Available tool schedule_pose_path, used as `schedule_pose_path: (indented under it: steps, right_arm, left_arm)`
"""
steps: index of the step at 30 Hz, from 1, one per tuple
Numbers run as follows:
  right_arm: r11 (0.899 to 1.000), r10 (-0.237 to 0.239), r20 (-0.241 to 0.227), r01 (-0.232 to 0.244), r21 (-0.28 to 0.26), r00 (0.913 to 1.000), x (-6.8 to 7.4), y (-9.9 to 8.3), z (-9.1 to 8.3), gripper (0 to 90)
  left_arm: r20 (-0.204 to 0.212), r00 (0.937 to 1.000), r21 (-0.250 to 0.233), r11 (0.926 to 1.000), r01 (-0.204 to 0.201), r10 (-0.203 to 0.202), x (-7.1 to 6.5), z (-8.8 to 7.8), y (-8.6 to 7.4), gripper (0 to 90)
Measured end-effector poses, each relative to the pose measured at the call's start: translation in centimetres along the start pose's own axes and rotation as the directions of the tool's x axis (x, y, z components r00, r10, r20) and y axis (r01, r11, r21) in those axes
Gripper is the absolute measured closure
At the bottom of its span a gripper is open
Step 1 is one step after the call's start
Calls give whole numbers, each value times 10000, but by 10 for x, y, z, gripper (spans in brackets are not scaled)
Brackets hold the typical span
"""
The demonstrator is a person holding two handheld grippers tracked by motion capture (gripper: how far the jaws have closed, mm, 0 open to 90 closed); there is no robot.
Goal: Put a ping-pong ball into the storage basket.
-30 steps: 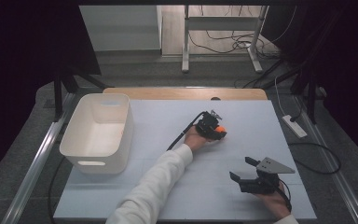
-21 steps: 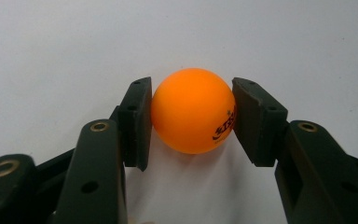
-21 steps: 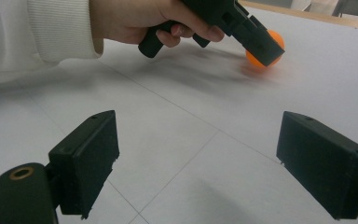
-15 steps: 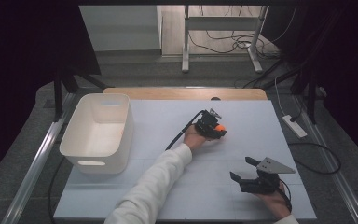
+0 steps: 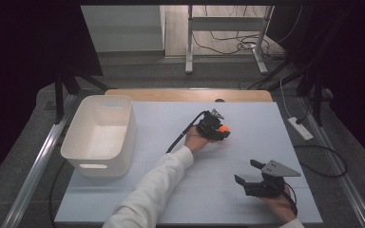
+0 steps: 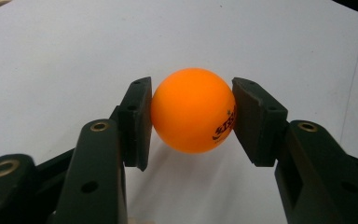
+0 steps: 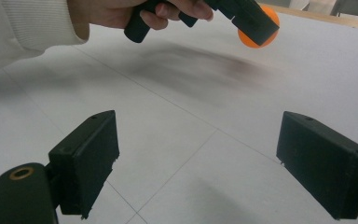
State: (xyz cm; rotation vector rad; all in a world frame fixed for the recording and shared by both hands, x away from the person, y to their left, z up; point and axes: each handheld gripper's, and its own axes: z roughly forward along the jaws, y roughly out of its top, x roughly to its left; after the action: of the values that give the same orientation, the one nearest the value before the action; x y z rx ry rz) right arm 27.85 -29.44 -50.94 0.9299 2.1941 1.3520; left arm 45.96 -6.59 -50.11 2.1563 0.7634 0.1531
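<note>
Left tongs [image 6: 193, 119]: two matte black plastic jaws, flat ribbed pads, brass-coloured rivets at the pivots. Pads press both sides of a small smooth orange table-tennis ball [image 6: 193, 111], glossy, round, dark printed mark on its lower right. The ball hangs between the pads, clear of the pale surface beneath; a soft shadow lies below it.

High view: same left tongs [image 5: 218, 130] over the middle of the pale grey matte tabletop [image 5: 247, 118], faint seam lines across it. The orange ball [image 5: 224, 128] sits at the tip. White ribbed-knit sleeve [image 5: 157, 185] runs back from the hand; a black cable trails off the tongs.

Right tongs [image 5: 249, 175]: near the tabletop's close edge, nearer the person than the left pair and apart from it, grey three-cornered plate on top. Jaws stand wide apart with nothing between them [image 7: 200, 158], bare tabletop under the gap.

White plastic rectangular bin [image 5: 78, 149], rounded corners, slot handle, stands well off beyond the left tongs' far side from the right pair.
</note>
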Motion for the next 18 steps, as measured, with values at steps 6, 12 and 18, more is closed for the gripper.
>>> schedule_pose_path:
  steps: [6, 12, 18]
  right_arm:
    - [10000, 0, -1, 0, 2, 10000, 0, 0, 0, 127]
    - [10000, -1, 11, 1, 11, 10000, 0, 0, 1, 127]
    - [10000, -26, 15, 26, -2, 10000, 0, 0, 1, 127]
  left_arm:
    - [10, 9999, -68, 9999, 103, -102, 3, -6, -5, 510]
    - [66, 9999, -164, 9998, 145, -144, 2, -11, -8, 510]
    - [48, 9999, -215, 9996, 158, -157, 2, -16, -10, 510]
